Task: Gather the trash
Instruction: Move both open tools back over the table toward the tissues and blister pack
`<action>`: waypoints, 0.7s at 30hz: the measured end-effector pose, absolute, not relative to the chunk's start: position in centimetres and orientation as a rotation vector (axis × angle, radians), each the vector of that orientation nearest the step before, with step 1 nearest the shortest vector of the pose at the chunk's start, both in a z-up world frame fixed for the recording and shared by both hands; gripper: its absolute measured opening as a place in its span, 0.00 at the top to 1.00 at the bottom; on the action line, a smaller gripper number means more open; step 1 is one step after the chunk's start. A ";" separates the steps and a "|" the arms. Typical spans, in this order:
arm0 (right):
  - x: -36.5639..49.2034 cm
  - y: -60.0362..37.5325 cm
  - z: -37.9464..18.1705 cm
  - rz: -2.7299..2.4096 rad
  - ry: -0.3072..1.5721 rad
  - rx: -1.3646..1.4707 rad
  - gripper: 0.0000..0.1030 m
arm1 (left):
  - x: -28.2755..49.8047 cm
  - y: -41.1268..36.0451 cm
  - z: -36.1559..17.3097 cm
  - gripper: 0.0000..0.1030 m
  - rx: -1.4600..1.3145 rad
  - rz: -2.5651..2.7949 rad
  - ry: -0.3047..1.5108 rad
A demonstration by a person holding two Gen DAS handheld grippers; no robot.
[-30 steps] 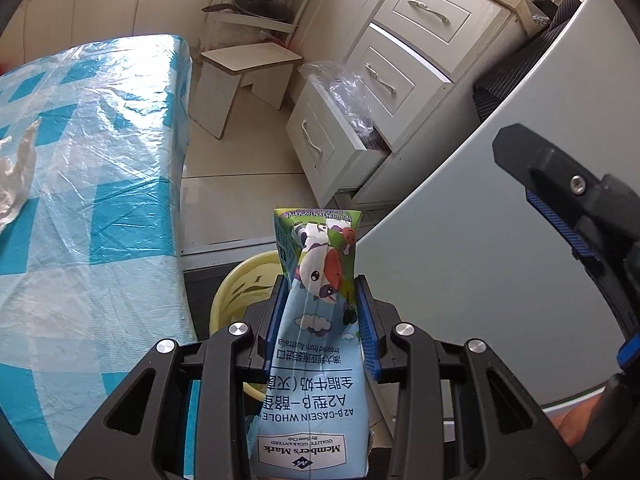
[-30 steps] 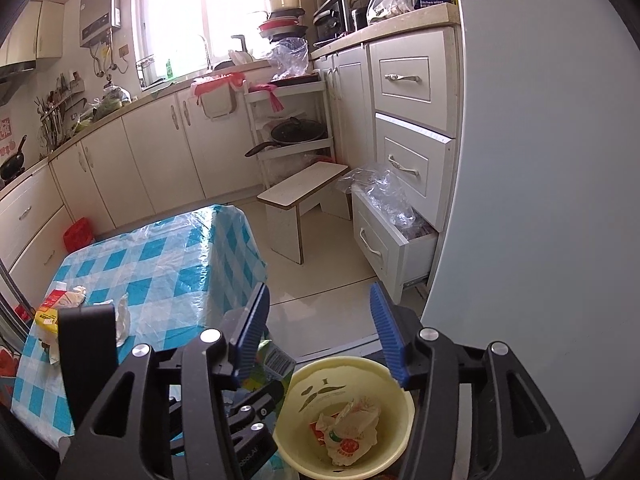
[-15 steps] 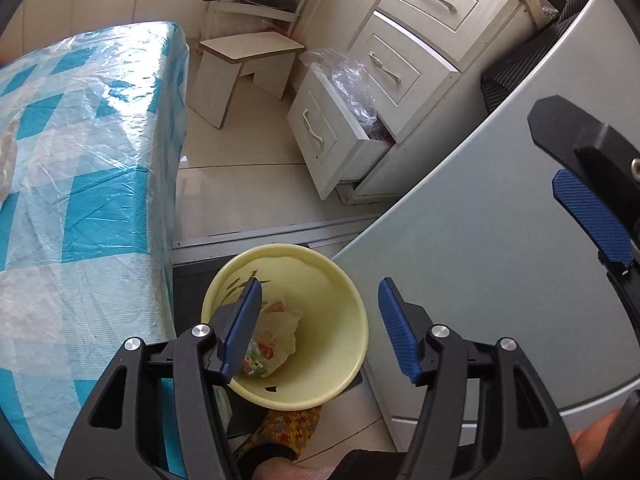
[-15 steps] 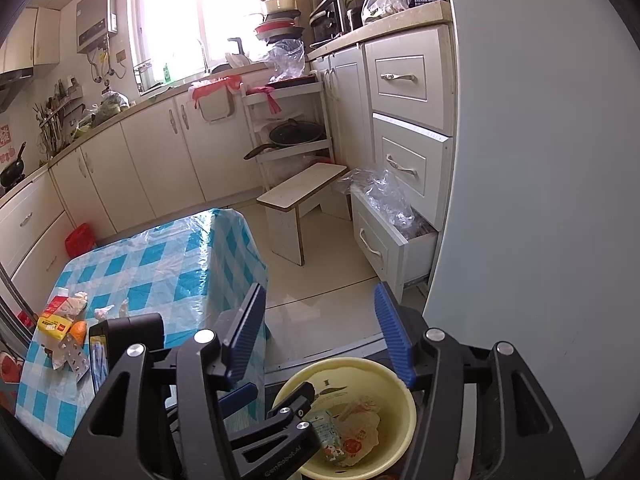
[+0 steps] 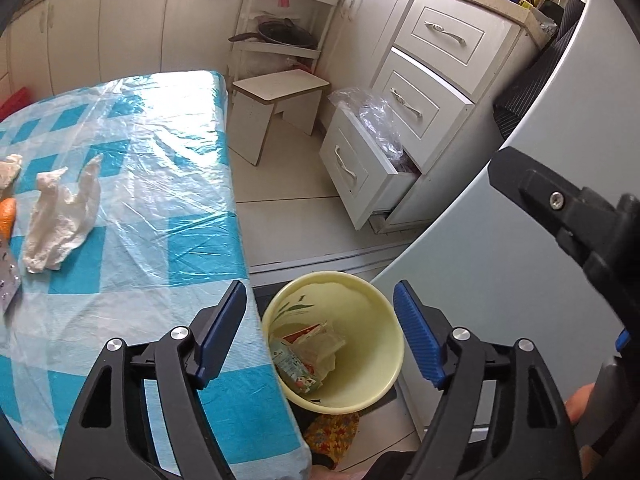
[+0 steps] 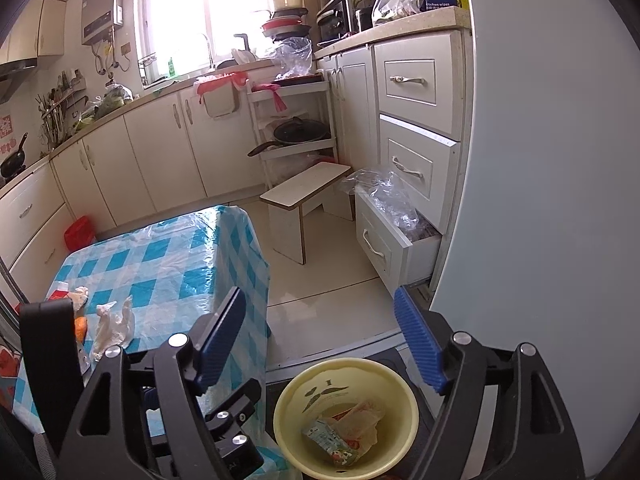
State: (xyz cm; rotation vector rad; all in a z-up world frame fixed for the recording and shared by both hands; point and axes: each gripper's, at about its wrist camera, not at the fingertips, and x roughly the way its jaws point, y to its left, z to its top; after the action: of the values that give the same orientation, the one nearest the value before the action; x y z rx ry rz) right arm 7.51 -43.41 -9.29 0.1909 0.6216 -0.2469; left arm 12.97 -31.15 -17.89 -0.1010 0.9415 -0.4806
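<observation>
A yellow bin (image 5: 370, 340) stands on the floor between the table edge and a pale blue door. Inside it lie a milk carton (image 5: 294, 368) and crumpled wrappers. My left gripper (image 5: 320, 332) hangs above the bin, its jaws opening with nothing between them. On the checked tablecloth to the left lie a crumpled white tissue (image 5: 60, 216), an orange scrap (image 5: 7, 216) and a foil blister pack (image 5: 8, 280). My right gripper (image 6: 320, 340) is also above the bin (image 6: 348, 362), its jaws opening and empty. The carton (image 6: 332, 440) shows in this view too.
The table (image 6: 160, 264) with the blue checked cloth fills the left. A low white stool (image 5: 276, 92) stands on the floor beyond it. A bottom drawer (image 5: 360, 172) hangs open with plastic bags in it. The pale blue door (image 5: 480, 280) closes off the right.
My left gripper let go of the milk carton, which now lies in the bin. It then rose and swung towards the table. Both grippers' jaws have widened.
</observation>
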 end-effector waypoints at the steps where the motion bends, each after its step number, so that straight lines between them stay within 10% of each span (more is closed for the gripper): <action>1: 7.5 -43.3 -9.3 -0.243 0.622 0.191 0.28 | 12.9 -30.9 -17.7 0.29 -0.095 -0.473 0.937; 21: 9.4 -40.0 -9.6 -0.141 0.642 0.163 0.27 | 13.0 -24.0 -16.6 0.28 -0.093 -0.327 0.917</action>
State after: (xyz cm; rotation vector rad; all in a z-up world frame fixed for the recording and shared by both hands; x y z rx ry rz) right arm 9.38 -40.00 -9.64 0.1632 0.6418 -0.1414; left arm 13.04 -24.01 -16.57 -0.0929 0.9167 -0.3268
